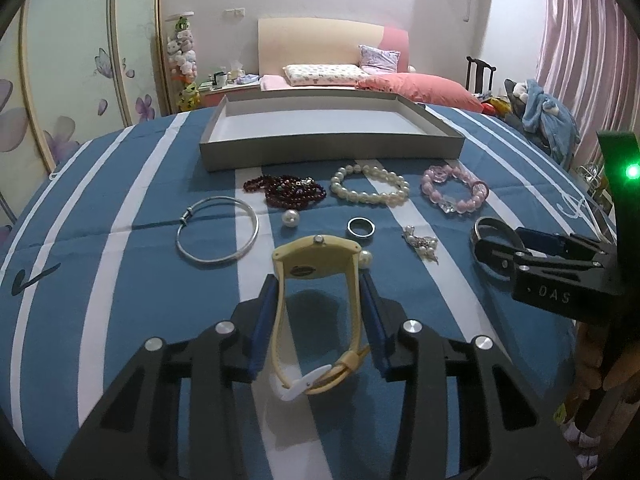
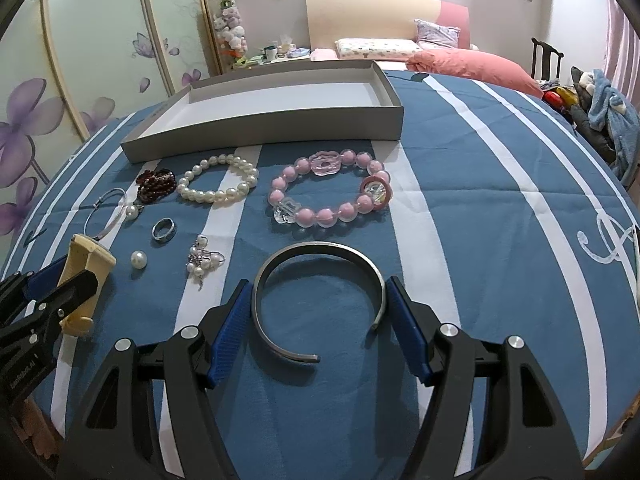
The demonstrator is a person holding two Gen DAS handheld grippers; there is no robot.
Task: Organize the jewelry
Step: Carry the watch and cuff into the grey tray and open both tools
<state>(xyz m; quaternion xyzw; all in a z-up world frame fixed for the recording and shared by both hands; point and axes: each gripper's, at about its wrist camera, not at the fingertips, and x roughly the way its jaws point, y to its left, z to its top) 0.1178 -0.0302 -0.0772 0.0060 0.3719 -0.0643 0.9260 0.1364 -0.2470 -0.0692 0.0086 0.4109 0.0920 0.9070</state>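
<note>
Blue striped cloth covers the table in a bedroom, with an empty grey tray at its far side. Bracelets, rings and loose pearls lie in front of the tray. Left gripper has its blue pads pressed against a cream watch. Right gripper clasps a grey metal cuff bangle lying on the cloth.

Both wrist cameras look down, close over the shared tray
</note>
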